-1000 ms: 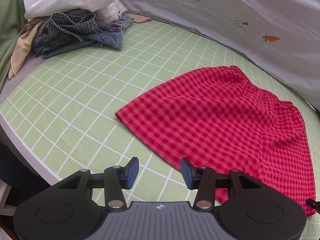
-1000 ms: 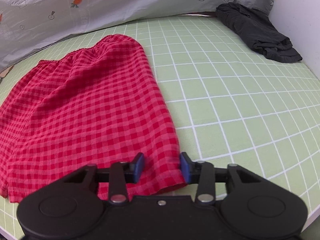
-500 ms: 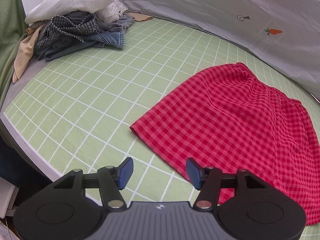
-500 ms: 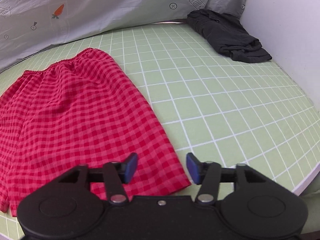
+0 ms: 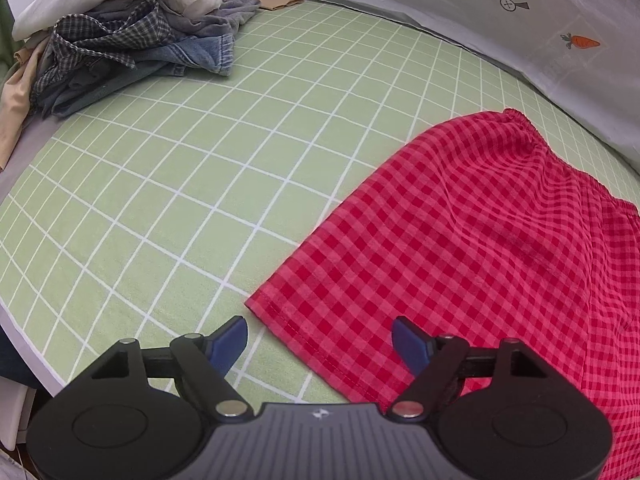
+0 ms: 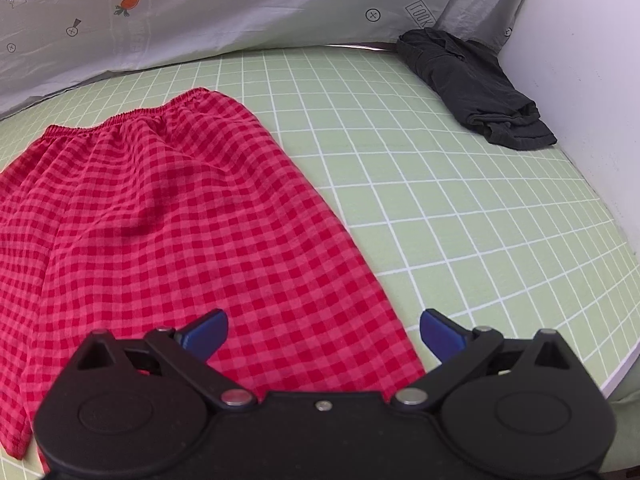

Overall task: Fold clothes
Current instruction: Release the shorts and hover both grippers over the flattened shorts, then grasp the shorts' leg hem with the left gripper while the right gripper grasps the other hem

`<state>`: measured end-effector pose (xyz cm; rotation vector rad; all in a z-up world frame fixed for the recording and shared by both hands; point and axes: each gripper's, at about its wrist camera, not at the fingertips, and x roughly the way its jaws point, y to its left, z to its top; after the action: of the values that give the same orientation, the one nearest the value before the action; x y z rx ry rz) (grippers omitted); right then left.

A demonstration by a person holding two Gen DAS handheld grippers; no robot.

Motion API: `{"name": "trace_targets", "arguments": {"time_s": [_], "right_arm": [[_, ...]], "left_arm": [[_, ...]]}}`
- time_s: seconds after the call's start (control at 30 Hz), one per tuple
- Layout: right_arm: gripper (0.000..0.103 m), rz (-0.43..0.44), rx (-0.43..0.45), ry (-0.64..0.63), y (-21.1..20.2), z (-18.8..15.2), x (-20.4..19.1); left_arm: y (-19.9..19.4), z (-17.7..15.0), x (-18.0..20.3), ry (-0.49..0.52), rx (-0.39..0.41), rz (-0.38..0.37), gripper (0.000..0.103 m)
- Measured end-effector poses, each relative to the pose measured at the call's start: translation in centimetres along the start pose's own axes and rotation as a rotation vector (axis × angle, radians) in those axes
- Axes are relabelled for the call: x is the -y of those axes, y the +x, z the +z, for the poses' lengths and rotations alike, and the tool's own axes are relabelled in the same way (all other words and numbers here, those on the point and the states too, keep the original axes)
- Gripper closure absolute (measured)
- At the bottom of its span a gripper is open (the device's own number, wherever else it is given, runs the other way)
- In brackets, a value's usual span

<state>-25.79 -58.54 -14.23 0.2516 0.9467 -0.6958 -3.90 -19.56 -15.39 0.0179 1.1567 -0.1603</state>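
Now red checked shorts [image 5: 480, 248] hem between spread left gripper [image 5: 320, 344] fingers.

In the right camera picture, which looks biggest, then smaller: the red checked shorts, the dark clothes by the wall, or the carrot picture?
1. Red checked shorts, though they're nearest.
2. Dark clothes.
3. Carrot picture.

a home bedroom: a bed with green grid sheet [image 5: 168, 184], grey carrot-print bedding [image 6: 240, 8] behind it, heaped clothes [image 5: 120, 44] on it.
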Motion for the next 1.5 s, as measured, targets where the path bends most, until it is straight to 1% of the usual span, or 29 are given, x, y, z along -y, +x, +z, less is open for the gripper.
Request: {"name": "trace_targets", "arguments": {"time_s": [0.17,0.27,0.33,0.47,0.57,0.7,0.77,0.83,0.87,0.9,0.93,1.0,1.03,1.1,1.2,1.3,1.37,1.43,1.47,1.5], "right_arm": [[0.0,-0.022,-0.004,-0.054,-0.3,0.5,-1.7],[0.0,-0.03,-0.023,-0.067,-0.7,0.0,-2.1],[0.0,-0.057,-0.044,-0.068,-0.7,-0.4,-2.0],[0.0,-0.113,-0.093,-0.03,-0.7,-1.2,-1.4],[0.0,-0.142,-0.107,0.012,-1.1,-1.6,-0.8],[0.0,-0.167,-0.119,0.026,-1.4,-1.9,-0.5],[0.0,-0.157,-0.12,0.036,-1.4,-2.1,-0.3],[0.0,-0.143,-0.122,0.051,-1.5,-2.3,0.0],[0.0,-0.137,-0.124,0.055,-1.5,-2.4,0.1],[0.0,-0.132,-0.126,0.058,-1.5,-2.4,0.3],[0.0,-0.13,-0.123,0.061,-1.5,-2.5,0.6],[0.0,-0.121,-0.115,0.071,-1.2,-2.4,1.4],[0.0,-0.115,-0.111,0.081,-1.0,-2.2,1.9],[0.0,-0.101,-0.103,0.099,-0.6,-1.9,3.0],[0.0,-0.092,-0.091,0.109,0.2,-1.0,4.9],[0.0,-0.077,-0.066,0.132,0.6,-0.3,7.1],[0.0,-0.069,-0.056,0.141,0.7,-0.2,8.7],[0.0,-0.065,-0.05,0.144,0.7,-0.4,10.3],[0.0,-0.063,-0.052,0.15,0.8,-0.7,11.0],[0.0,-0.061,-0.058,0.157,0.9,-1.0,11.8]], "left_arm": [[1.6,0.7,0.1,-0.001,-0.025,-0.023,0.021],[1.8,1.0,0.3,-0.001,-0.008,-0.029,0.022],[2.1,1.3,0.4,0.01,-0.015,-0.034,0.021],[2.7,1.5,1.2,0.066,-0.025,-0.022,0.02],[2.8,1.3,1.8,0.126,-0.039,-0.013,0.02],[2.9,0.9,2.4,0.182,-0.028,0.002,0.021],[2.6,1.0,2.6,0.179,-0.009,0.002,0.028],[2.4,1.1,2.9,0.176,0.006,0.0,0.054],[2.2,1.2,3.1,0.175,0.012,-0.004,0.061],[2.2,1.4,3.4,0.174,0.008,-0.013,0.08],[2.1,1.5,3.6,0.172,0.002,-0.022,0.094],[2.0,1.8,4.4,0.161,-0.017,-0.043,0.097],[1.4,2.1,5.2,0.173,-0.01,-0.062,0.099],[-0.4,2.6,7.2,0.189,0.046,-0.103,0.099],[-2.8,3.4,11.0,0.192,0.098,-0.186,0.099],[-4.8,3.3,16.7,0.227,0.124,-0.294,0.099],[-5.5,2.4,20.4,0.256,0.102,-0.372,0.099],[-5.6,0.8,23.7,0.287,0.052,-0.45,0.099],[-5.5,-0.6,25.5,0.312,0.023,-0.476,0.098],[-5.3,-2.1,27.3,0.338,-0.007,-0.501,0.093]]}}
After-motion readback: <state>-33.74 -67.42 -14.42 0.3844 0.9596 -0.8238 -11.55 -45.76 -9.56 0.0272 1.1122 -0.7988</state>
